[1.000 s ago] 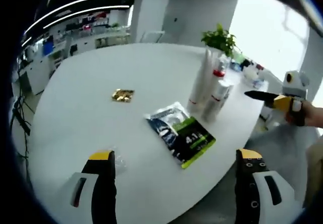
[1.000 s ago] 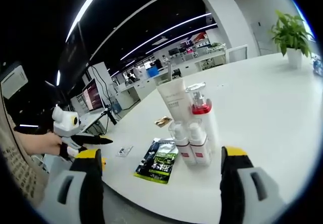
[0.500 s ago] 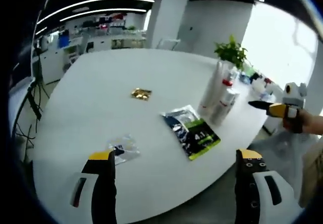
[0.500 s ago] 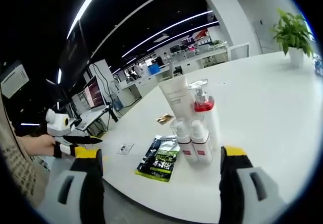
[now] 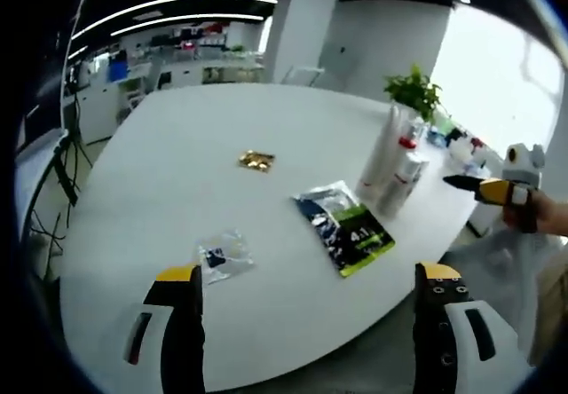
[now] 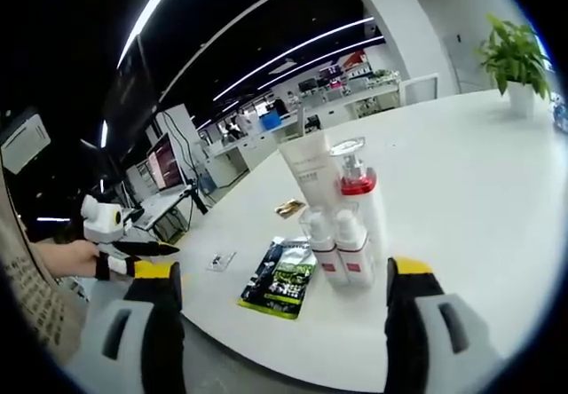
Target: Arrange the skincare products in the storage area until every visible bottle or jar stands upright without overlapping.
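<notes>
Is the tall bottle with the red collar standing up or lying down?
Standing up: the tall white pump bottle with a red collar rises straight from the white table.

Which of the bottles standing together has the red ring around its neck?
The pump bottle, standing next to the tall white tube. The two small bottles in front have clear caps and red only on their labels.

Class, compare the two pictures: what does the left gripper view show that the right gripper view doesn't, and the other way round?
Left gripper view: the right tool, at the far right. Right gripper view: the left tool and a lit monitor behind it. Both: the green pouch, gold packet, clear sachet, pump bottle and plant.
</notes>
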### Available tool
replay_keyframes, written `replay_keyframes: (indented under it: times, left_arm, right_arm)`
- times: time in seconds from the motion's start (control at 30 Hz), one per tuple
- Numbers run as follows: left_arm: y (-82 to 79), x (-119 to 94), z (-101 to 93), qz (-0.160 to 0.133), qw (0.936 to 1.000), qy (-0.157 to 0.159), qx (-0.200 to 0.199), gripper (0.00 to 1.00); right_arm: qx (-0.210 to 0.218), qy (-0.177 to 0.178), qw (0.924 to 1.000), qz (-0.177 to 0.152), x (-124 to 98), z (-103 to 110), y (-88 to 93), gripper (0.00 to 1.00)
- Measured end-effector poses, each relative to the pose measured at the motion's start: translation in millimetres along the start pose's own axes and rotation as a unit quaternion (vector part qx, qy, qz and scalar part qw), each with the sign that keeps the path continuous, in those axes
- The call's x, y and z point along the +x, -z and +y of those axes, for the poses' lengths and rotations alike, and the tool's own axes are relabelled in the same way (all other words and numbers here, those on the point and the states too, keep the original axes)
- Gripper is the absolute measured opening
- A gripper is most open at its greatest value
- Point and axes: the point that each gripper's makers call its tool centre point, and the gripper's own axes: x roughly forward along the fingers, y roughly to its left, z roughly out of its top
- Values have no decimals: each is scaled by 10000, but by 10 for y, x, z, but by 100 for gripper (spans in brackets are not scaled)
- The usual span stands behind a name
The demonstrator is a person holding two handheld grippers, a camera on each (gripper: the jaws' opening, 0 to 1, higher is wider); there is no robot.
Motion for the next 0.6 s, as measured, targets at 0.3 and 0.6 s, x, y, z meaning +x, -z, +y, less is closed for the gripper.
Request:
replay_keyframes:
  times: [0.3,0.6]
  left_arm:
    - [70,124,169,245,9990,-370,-39,96]
    - [157,318,356,603,9946,-848,-44,92]
  right_arm:
    - [39,12,10000,-9,0,-11,-4,95]
    - [17,48,10000,13,5,-30,-2,95]
